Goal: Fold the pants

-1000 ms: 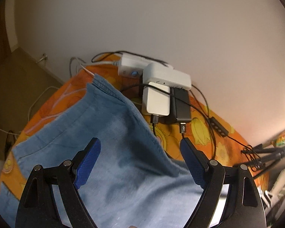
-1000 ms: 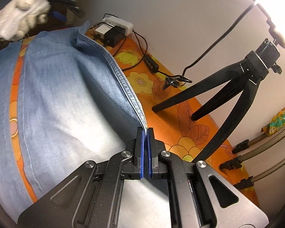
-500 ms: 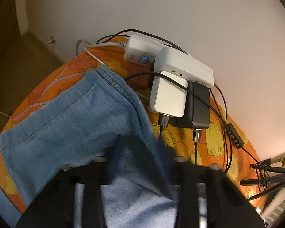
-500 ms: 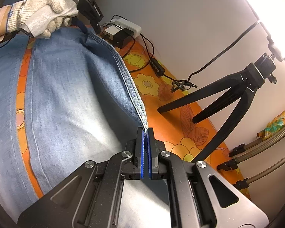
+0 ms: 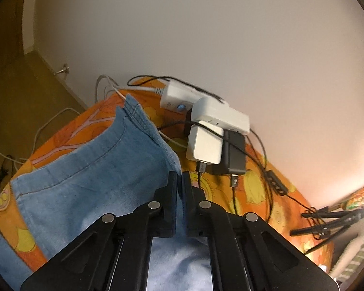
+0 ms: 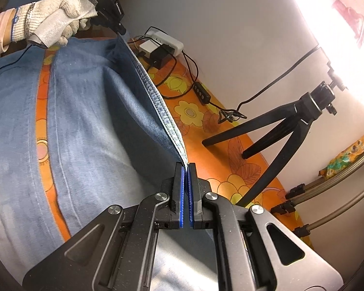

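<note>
Left gripper [image 5: 179, 184] jaws pinched together on the seam edge of the blue denim pants [image 5: 97, 169], cloth clamped between the pads. Right gripper [image 6: 185, 169] also closed tight on the same raised hem edge, blue pads [image 6: 181, 194] squeezing the fabric. A second ago the left jaws stood wide open above the cloth; now clamped, edge lifted. Right grip unchanged. Pants lie spread on the orange flowered cover [image 6: 206, 145], one edge pulled up into a taut ridge running from right gripper toward 11 o'clock to the gloved hand [image 6: 53, 21]. White chargers and power strip [image 5: 218, 131] at 1 o'clock of left gripper; black tripod [image 6: 291, 131] at 2 o'clock of right gripper
</note>
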Motion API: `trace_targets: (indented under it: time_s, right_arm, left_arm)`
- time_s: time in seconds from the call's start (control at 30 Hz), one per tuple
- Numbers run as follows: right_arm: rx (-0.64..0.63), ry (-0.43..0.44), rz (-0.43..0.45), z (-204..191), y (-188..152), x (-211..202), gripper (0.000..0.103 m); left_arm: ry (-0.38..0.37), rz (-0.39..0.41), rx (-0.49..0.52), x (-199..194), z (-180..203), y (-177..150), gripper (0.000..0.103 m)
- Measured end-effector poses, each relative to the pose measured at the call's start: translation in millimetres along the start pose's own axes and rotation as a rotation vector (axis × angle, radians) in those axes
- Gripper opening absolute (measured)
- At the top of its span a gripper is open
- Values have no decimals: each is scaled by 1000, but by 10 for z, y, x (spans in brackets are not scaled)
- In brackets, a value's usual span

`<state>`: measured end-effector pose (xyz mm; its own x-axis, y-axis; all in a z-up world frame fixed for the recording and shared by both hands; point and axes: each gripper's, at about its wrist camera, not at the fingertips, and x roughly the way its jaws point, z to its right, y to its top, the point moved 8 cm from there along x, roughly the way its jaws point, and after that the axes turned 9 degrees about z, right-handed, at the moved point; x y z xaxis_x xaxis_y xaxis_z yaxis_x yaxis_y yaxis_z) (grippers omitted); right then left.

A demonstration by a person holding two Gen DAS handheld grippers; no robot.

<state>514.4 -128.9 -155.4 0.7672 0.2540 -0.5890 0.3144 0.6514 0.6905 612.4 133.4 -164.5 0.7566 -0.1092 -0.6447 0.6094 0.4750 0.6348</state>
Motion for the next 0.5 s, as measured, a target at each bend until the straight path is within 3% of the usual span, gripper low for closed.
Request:
trace_targets:
  time_s: [0.5]
  right_arm:
    - [-34,28,13,-318,132,-774,3]
  left_arm:
    - [-100,93,-3,-1078,-215,-97,1]
